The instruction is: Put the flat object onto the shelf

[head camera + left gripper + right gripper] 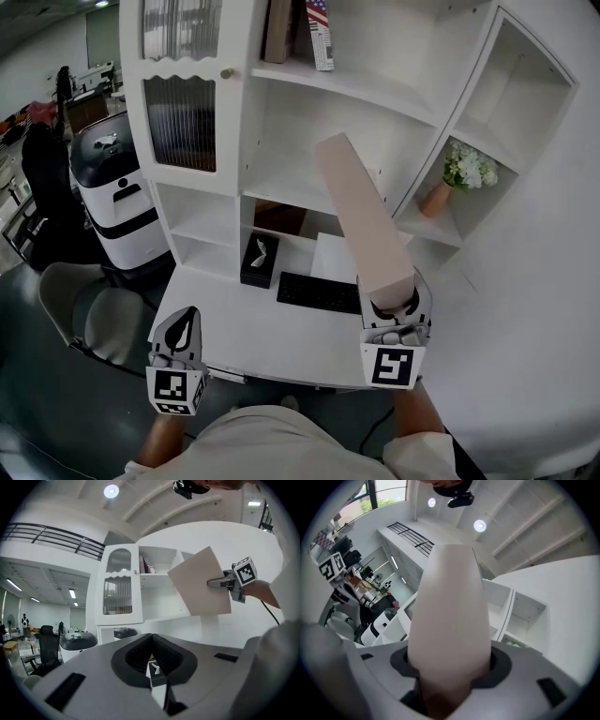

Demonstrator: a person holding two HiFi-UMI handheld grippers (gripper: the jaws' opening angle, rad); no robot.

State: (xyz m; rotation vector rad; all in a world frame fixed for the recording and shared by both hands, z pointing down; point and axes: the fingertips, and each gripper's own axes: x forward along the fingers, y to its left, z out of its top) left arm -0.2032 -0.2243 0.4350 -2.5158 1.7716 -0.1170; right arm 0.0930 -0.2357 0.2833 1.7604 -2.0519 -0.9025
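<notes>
The left gripper (pixel 182 326) sits low at the desk's (pixel 234 328) front edge. Its jaws are closed together with nothing between them, and it points level toward the white shelf unit (pixel 291 131). Ahead of it and to its right are a black tissue box (pixel 259 260) and then a keyboard (pixel 319 292), both lying on the desk.

Further right, the flat object (pixel 361 211) is a pale pinkish-beige panel held up in the air. It runs from the right gripper (pixel 392 307) forward and up toward the shelf unit's middle bays. That gripper's 2 jaws are clamped on the panel's near short edge, and its own view shows the panel (pixel 450 620) filling the gap between the pads. From the left gripper's view the panel (pixel 199 583) shows a broad, square-cornered face, tilted, and gripped at 1 edge only.

It looks thin, rigid and light, possibly board or laminate, though the material cannot be told for sure. Held this far out from the grip it would lever hard on the pads, and its smooth faces could let it pivot or slide. The middle of that short edge, taken deep in the jaws, seems the safest hold. Beyond the right gripper, to its right, a side cubby holds potted flowers (pixel 469 169).
</notes>
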